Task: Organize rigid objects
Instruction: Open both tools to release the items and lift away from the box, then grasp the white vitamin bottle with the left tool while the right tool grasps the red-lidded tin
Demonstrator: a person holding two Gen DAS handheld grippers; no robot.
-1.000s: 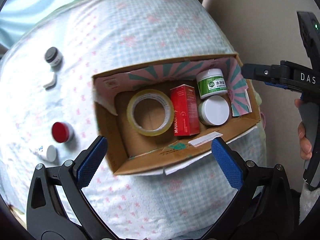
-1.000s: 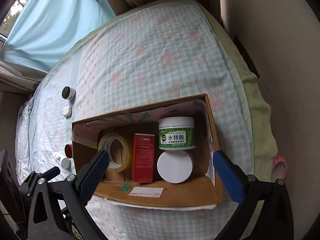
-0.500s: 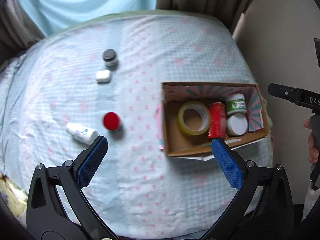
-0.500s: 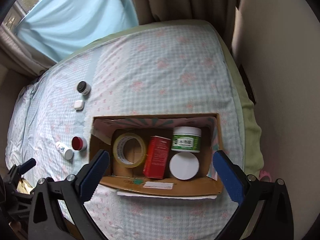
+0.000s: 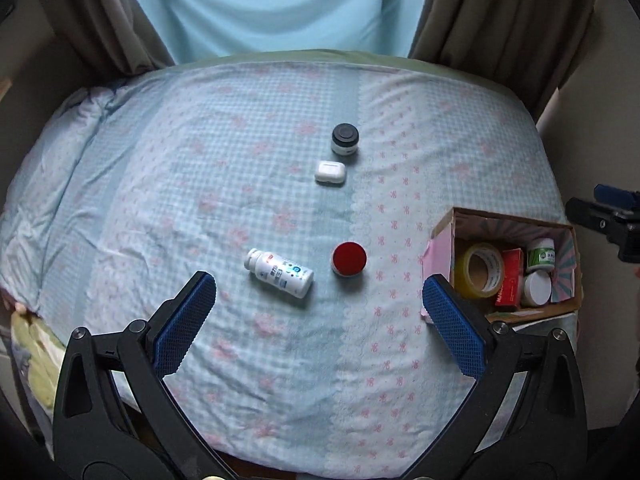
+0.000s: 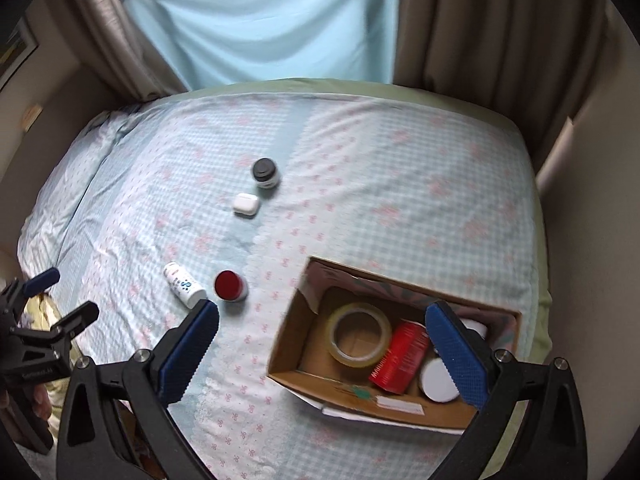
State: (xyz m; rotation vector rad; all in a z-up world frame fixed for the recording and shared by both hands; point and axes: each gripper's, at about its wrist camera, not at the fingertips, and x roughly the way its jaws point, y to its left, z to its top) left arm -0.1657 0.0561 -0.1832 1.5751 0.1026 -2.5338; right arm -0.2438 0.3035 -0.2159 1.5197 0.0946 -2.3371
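Observation:
A cardboard box (image 5: 440, 236) (image 6: 288, 344) sits at the bed's right edge and holds a tape roll (image 5: 479, 270) (image 6: 359, 334), a red carton (image 5: 510, 277) (image 6: 398, 356), a green-label jar (image 5: 541, 254) and a white-lidded jar (image 5: 536, 288) (image 6: 438, 378). On the bed lie a white bottle (image 5: 280, 273) (image 6: 183, 284), a red-lidded jar (image 5: 349, 258) (image 6: 229, 285), a white earbud case (image 5: 330, 172) (image 6: 245, 204) and a black-lidded jar (image 5: 345, 139) (image 6: 265, 173). My left gripper (image 5: 318, 322) is open and empty above the bottle. My right gripper (image 6: 320, 354) is open and empty above the box.
The blue checked bedsheet (image 5: 200, 184) covers the bed. Curtains (image 5: 280, 4) hang behind it and a wall (image 6: 600, 200) runs along the right. The other gripper shows at the right edge of the left wrist view (image 5: 608, 220) and at the left edge of the right wrist view (image 6: 36, 320).
Both grippers have pulled back and up from the box. The left one has swung left, so the loose items on the bed are now in front of it. Both stay open.

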